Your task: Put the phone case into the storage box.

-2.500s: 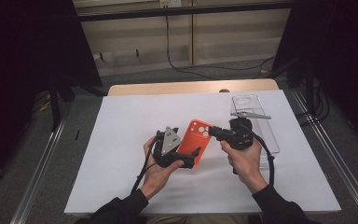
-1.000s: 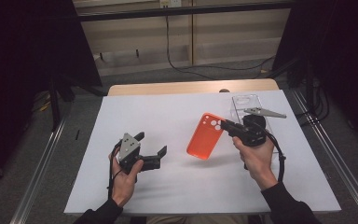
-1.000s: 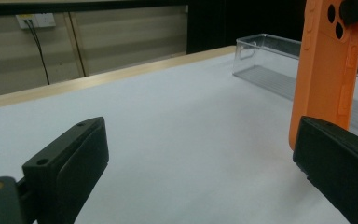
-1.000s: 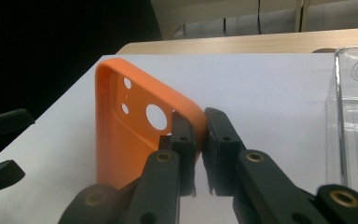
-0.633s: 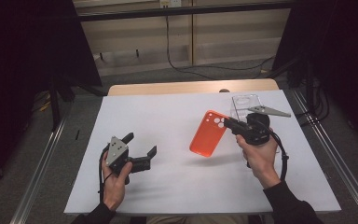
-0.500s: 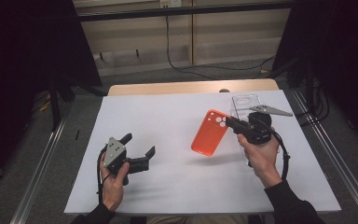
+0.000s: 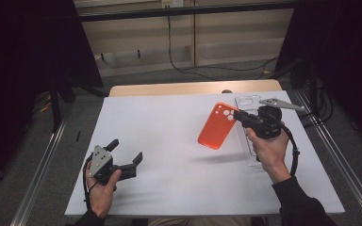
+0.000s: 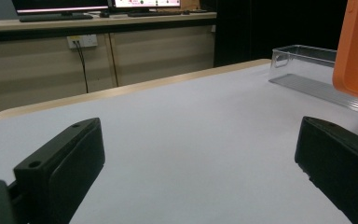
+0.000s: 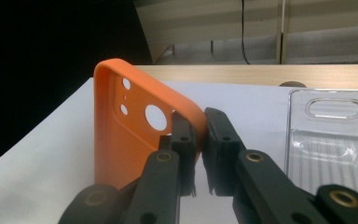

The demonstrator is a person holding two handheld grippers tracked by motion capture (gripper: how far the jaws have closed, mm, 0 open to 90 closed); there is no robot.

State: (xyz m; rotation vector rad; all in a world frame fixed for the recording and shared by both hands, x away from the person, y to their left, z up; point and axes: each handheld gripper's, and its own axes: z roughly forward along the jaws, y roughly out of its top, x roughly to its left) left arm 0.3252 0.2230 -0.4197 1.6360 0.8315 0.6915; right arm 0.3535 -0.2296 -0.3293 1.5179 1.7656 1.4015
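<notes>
The right gripper (image 7: 239, 115) is pinching the orange phone case (image 7: 217, 126) by one thin edge above the table (image 7: 169, 122); it is probably risking slipping before reaching the clear tray (image 7: 248, 104) at the right edge, while the left gripper (image 7: 125, 153) is resting spread

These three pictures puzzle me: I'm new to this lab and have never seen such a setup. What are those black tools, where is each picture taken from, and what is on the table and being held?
No robot here: a person holds a hand-operated two-jaw gripper in each hand. The high view looks down on the white table from above the person's side. Each of the other two pictures comes from a camera riding on one gripper, looking along its black jaws.

The right gripper is shut on the edge of an orange phone case, holding it up off the table; you can see its camera holes in the right gripper view. Beside it lies a clear plastic tray.

The left gripper is open and holds nothing, low over the near left part of the table. In its own view, the tray and a corner of the case appear at the right.
</notes>
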